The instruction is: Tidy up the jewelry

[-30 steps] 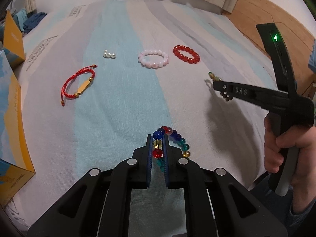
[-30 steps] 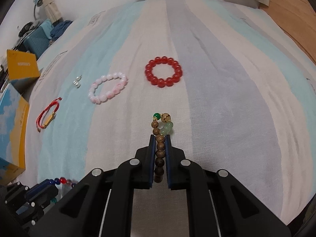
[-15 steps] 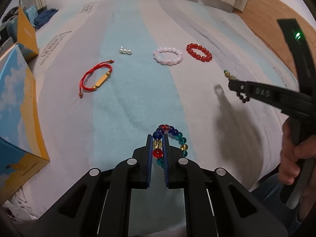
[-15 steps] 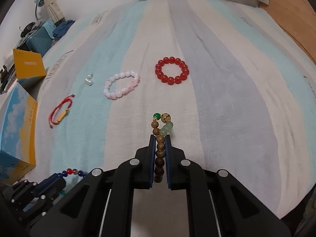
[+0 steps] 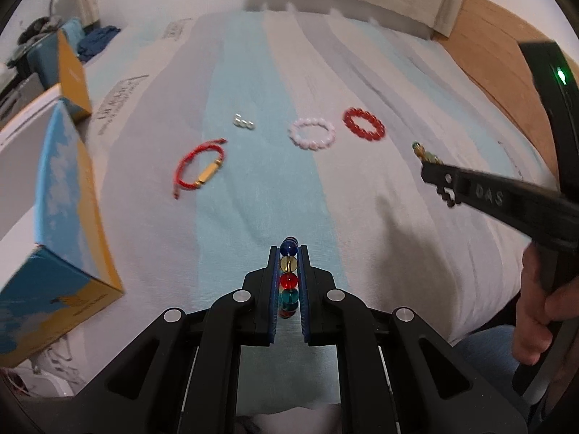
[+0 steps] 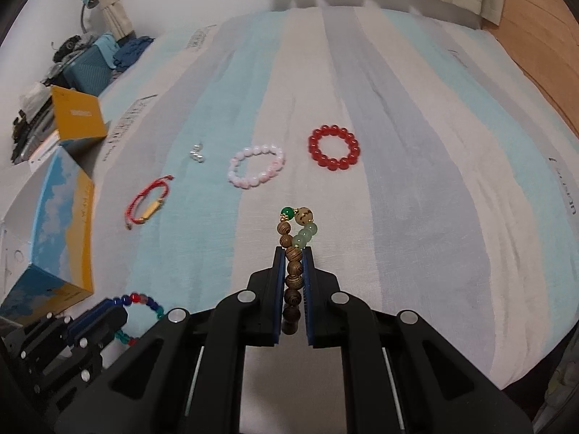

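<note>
Gripping a multicolored bracelet [image 5: 288, 277], left fingers [image 5: 272, 264] hover near the bedspread's [image 6: 416, 188] edge, seemingly; right fingers [image 6: 278, 271] clamp wooden beads [image 6: 292, 271].

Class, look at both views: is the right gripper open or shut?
Shut. The right gripper has its fingers pressed against the wooden bead bracelet, held between them.

The blue and yellow box [image 5: 54, 238] runs off the left frame edge, and the small pearl piece [image 5: 243, 122] at upper centre is too blurred to identify.
</note>
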### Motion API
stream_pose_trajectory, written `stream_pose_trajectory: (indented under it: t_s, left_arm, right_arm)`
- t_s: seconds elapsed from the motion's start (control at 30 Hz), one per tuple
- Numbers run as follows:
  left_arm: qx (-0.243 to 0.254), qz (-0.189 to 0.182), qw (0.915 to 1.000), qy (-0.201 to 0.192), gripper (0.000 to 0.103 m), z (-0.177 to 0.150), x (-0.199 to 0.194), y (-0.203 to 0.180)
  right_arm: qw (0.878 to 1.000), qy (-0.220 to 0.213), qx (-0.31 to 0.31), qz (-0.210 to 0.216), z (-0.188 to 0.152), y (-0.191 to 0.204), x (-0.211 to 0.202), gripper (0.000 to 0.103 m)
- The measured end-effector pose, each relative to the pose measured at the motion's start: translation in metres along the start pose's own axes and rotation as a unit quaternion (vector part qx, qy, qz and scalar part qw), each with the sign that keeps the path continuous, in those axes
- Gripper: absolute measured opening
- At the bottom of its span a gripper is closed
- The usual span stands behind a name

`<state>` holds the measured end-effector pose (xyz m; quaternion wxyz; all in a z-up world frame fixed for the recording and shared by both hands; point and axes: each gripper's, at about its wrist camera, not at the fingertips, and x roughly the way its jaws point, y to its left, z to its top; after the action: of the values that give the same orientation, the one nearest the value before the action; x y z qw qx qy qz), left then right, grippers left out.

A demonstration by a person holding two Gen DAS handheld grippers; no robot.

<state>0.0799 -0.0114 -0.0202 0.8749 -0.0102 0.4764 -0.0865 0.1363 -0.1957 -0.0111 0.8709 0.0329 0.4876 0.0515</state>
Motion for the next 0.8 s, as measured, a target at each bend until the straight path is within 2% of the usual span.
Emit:
stream_pose_trajectory:
  t_s: [0.47, 0.63, 0.73, 0.8]
  left_arm:
    - [-0.022, 0.029, 0.999, -0.024, 0.008, 0.022, -0.039, 0.026]
    - [-0.031, 0.026, 0.9987, -0.029, 0.008, 0.03, -0.051, 0.037]
    - [-0.04, 0.006, 0.9987, -0.031, 0.008, 0.034, -0.058, 0.041]
    - [-0.035, 0.015, 0.9986, -0.037, 0.008, 0.038, -0.063, 0.041]
  right_arm:
    - [1.0, -0.006, -0.027, 0.003, 0.012, 0.027, -0.024, 0.008]
    - [1.0, -0.003, -0.031, 0.005, 0.018, 0.037, -0.028, 0.008]
    - [1.0, 0.005, -0.027, 0.011, 0.02, 0.041, -0.028, 0.008]
    - [1.0, 0.006, -0.028, 0.009, 0.021, 0.045, -0.028, 0.008]
